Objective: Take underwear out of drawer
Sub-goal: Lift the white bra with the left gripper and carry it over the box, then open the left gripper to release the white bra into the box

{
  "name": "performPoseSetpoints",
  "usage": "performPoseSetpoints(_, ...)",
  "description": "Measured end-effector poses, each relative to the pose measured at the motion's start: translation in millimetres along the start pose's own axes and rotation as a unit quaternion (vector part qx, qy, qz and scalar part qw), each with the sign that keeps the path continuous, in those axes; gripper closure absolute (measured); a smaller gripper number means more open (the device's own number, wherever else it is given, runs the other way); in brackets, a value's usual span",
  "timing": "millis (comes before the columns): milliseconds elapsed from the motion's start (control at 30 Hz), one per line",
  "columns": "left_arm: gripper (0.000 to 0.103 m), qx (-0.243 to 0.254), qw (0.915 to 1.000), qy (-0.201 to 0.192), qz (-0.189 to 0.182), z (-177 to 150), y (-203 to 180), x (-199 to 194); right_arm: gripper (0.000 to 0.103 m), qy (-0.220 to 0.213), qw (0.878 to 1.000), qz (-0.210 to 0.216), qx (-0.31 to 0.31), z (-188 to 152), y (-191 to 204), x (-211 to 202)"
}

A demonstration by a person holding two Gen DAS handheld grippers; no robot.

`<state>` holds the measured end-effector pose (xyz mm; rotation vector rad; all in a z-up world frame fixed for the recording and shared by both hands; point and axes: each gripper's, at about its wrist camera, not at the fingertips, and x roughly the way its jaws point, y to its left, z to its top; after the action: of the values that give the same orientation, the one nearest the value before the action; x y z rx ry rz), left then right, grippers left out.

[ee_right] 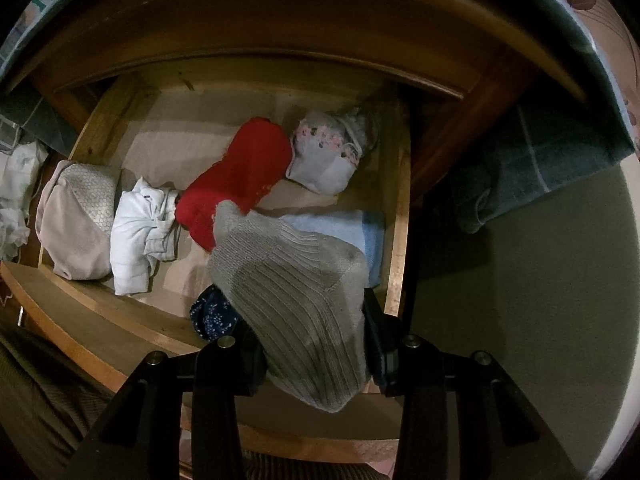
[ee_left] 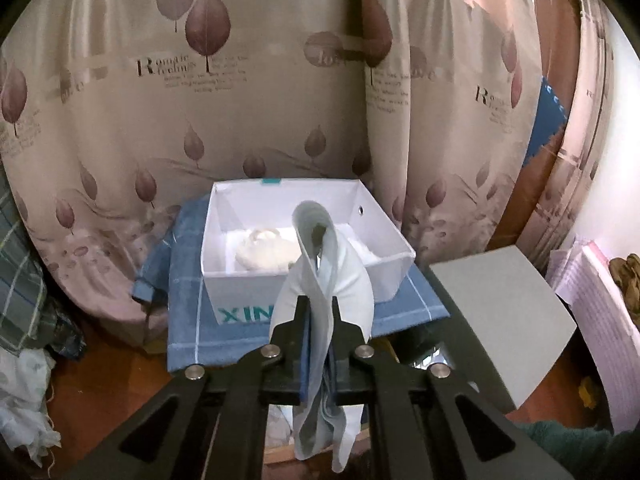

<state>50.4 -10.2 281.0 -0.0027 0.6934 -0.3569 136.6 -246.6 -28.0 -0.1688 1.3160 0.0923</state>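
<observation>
Cloth, thin and limp: the pale underwear (ee_left: 320, 280) hangs folded through my left claw (ee_left: 320, 308), which is pressed together on it. It looks light and slippery, so I judge a pinch on the bunched fold safest. Beyond it, a white box (ee_left: 248, 292) on a blue cloth (ee_left: 192, 320) holds a cream bundle (ee_left: 264, 254).

My right claw (ee_right: 316, 344) pinches a grey ribbed garment (ee_right: 296, 300) above the wooden drawer (ee_right: 394, 264). Inside the drawer lie a red piece (ee_right: 236, 184), a floral piece (ee_right: 324, 156), a white bundle (ee_right: 136, 232), a beige one (ee_right: 76, 220) and a blue towel (ee_right: 352, 232).
</observation>
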Motion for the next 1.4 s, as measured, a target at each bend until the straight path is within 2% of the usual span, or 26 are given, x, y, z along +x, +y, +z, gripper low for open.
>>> performPoseSetpoints(100,0.096,0.009,0.9997,-0.022,0.010,21.0,-1.0,-12.5,0.066,0.001,1.000,0.007,0.003,-0.3,-1.8,-0.2)
performPoseSetpoints(300,0.096,0.035,0.9944,-0.092,0.039,76.7,-4.1,-41.3,0.066,0.000,1.000,0.013,0.005,0.0,-1.9,-0.7)
performPoseSetpoints(400,0.096,0.041,0.9910,-0.114,0.058,95.6,-1.0,-36.7,0.066,-0.001,1.000,0.014,0.007,-0.2,-2.1,-0.6)
performPoseSetpoints(500,0.096,0.037,0.9907,-0.114,0.064,111.5,4.1,-21.0,0.066,-0.005,1.000,0.013,0.008,-0.8,-2.5,-2.2)
performPoseSetpoints(767,0.096,0.028,0.9946,-0.079,0.062,128.8,15.8,63.3,0.066,-0.005,1.000,0.014,0.007,1.5,-0.1,-1.4)
performPoseSetpoints(867,0.096,0.005,0.9966,-0.055,0.061,127.7,27.2,106.0,0.066,-0.007,1.000,0.007,0.000,1.2,2.7,-2.4)
performPoseSetpoints(1000,0.096,-0.015,0.9973,-0.029,0.065,118.0,43.0,147.5,0.066,-0.005,1.000,0.023,0.009,1.8,0.1,-1.4)
performPoseSetpoints(1233,0.094,-0.034,0.9930,0.046,0.103,87.9,67.5,205.7,0.066,-0.002,1.000,0.027,0.003,3.0,3.7,0.0)
performPoseSetpoints(1400,0.088,0.001,0.9850,0.072,0.157,68.7,65.5,216.6,0.066,-0.002,1.000,0.026,0.001,2.7,2.9,0.4)
